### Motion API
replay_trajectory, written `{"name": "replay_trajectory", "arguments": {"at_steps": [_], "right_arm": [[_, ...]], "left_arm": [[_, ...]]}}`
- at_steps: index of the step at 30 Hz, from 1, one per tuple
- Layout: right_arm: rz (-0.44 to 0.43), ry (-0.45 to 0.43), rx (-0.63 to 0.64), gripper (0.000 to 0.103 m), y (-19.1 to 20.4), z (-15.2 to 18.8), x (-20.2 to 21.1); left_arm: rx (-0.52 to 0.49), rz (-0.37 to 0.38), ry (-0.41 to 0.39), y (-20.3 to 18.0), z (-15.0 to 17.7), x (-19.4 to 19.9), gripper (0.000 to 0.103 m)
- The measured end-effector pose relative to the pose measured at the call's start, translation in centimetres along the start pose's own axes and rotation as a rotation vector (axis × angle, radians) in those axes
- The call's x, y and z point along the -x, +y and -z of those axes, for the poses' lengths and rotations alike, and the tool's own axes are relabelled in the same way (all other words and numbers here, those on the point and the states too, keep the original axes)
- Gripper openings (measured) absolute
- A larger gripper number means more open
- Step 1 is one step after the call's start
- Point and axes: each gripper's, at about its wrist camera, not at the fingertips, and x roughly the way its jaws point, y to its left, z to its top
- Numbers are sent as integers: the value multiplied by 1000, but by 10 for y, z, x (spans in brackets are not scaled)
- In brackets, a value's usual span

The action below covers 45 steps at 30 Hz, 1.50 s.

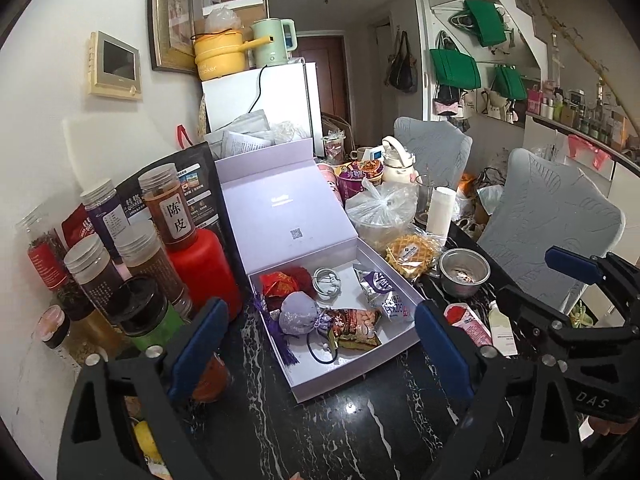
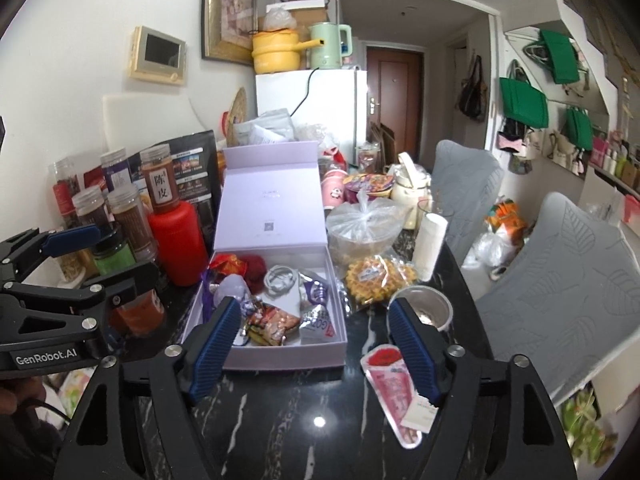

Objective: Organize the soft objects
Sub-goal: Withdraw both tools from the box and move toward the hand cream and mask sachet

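**Box nearly filled, both claws empty**

The lilac box (image 1: 394,330) lies open in the middle of the dark marble counter (image 1: 360,420), its lid standing up at 12 o'clock. Inside it I see the soft things: a lilac sachet (image 1: 298,314) with a purple tassel at 8 o'clock, a red pouch (image 1: 280,284) at 10 o'clock, a white cable (image 1: 326,282) near the middle, a silver packet (image 1: 384,296) at 3 o'clock, a snack bag (image 1: 356,326) and a black hair tie (image 1: 322,352) at 6 o'clock. They lie loosely and partly overlap.

Outside the box, at 4 o'clock from it, a pink pouch (image 2: 390,388) and a small white tube (image 1: 500,326) are on the counter. A waffle pack (image 2: 374,276) and a steel cup (image 1: 464,272) sit at 2 o'clock. Jars (image 1: 96,268) and a red bottle (image 1: 200,264) stand at 9 o'clock.

The left claw (image 1: 320,352) has its fingers wide apart with nothing between them. The right claw (image 2: 316,354) is also apart and holds nothing. Both hang above the near edge of the box.

By my judgement, most of the work is done. The pink pouch and perhaps the tube are left to put in, and then maybe the lid is to be closed.
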Motion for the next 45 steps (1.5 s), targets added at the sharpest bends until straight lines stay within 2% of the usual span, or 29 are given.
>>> {"name": "replay_trajectory", "arguments": {"at_steps": [3, 11, 16, 20, 24, 36, 45], "right_arm": [[16, -16, -14, 87, -4, 6, 13], [52, -25, -41, 91, -11, 24, 36], [80, -19, -48, 91, -16, 36, 43], [115, -9, -58, 92, -23, 47, 48], [148, 2, -84, 92, -33, 59, 53], [223, 59, -168, 92, -79, 91, 49], [239, 111, -209, 92, -119, 110, 25]], "left_arm": [[-5, -2, -26, -3, 5, 8, 101], [-44, 50, -28, -20, 18, 17, 101], [-53, 112, -24, -31, 26, 19, 101], [-58, 196, -28, -41, 33, 19, 101], [-85, 225, -18, -54, 39, 14, 101], [-130, 297, 77, -102, 53, -24, 101], [-164, 319, 157, -139, 58, -61, 101]]}}
